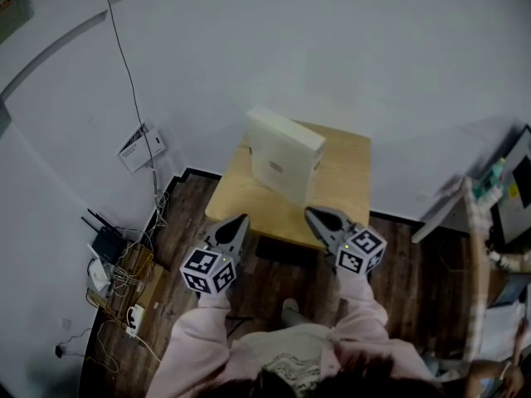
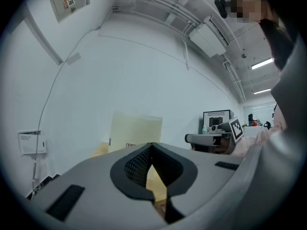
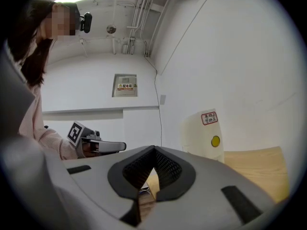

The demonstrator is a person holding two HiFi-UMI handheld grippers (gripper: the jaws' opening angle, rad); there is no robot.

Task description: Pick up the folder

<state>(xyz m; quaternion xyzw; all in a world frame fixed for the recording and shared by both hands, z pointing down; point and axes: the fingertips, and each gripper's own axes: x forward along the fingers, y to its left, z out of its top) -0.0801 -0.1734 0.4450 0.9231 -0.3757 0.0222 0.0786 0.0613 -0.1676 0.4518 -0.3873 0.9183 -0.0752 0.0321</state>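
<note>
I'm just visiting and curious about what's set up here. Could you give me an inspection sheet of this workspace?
Surface: small light wooden table against the white wall.
Job's things: cream box-shaped folder standing upright on the table, untouched.
Clutter: black router on the floor, left.
Grippers: left gripper and right gripper both shut, empty, short of the folder.
Cables: thin black cable up the wall; cable tangle by the router.
Surroundings: dark wooden floor; paper notice on the wall.

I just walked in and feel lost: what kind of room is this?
Probably a corner of an office or lab: a small wooden table against white walls, a router and tangled cables on the floor, and a desk monitor further off.
</note>
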